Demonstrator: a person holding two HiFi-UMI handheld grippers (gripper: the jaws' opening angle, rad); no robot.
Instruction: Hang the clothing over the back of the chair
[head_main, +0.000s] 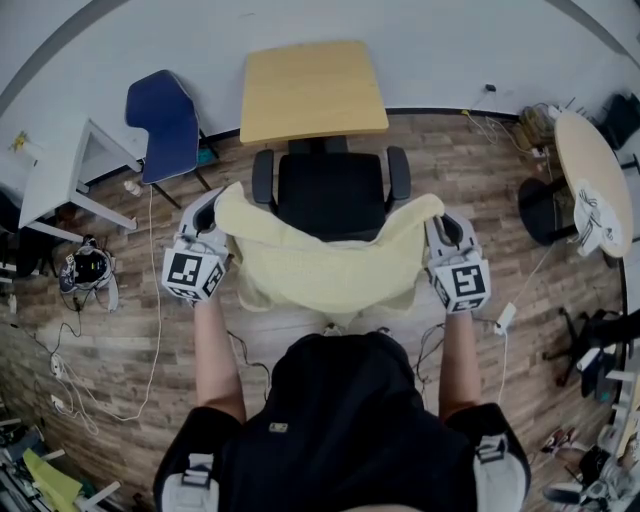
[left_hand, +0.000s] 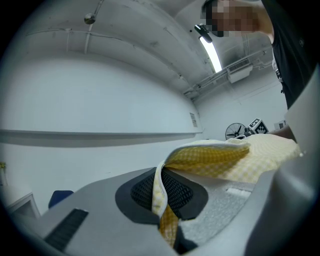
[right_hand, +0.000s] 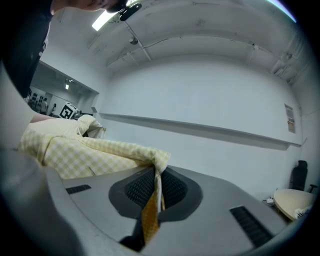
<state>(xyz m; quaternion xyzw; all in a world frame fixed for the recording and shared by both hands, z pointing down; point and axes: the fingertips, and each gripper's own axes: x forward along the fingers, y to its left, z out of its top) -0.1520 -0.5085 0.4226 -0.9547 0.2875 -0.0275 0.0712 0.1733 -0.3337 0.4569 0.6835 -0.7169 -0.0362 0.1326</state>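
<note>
- Head view: a person stands at a black office chair (head_main: 330, 195) and holds a pale yellow checked garment (head_main: 320, 265) stretched between the left gripper (head_main: 212, 210) and the right gripper (head_main: 438, 220).
- The garment sags in a curve between the two grippers. Its upper edge overlaps the chair's near side, but whether it touches the chair cannot be told.
- Left gripper view: the fingers (left_hand: 137, 192) are clenched on a folded edge of the garment, which runs off to the right.
- Right gripper view: the fingers (right_hand: 175, 190) pinch another edge, and the cloth runs away to the left.
- A wooden tabletop (head_main: 312, 90) stands beyond the chair, with a blue chair (head_main: 165, 120) to its left on the wood-plank floor (head_main: 130, 330).
</note>
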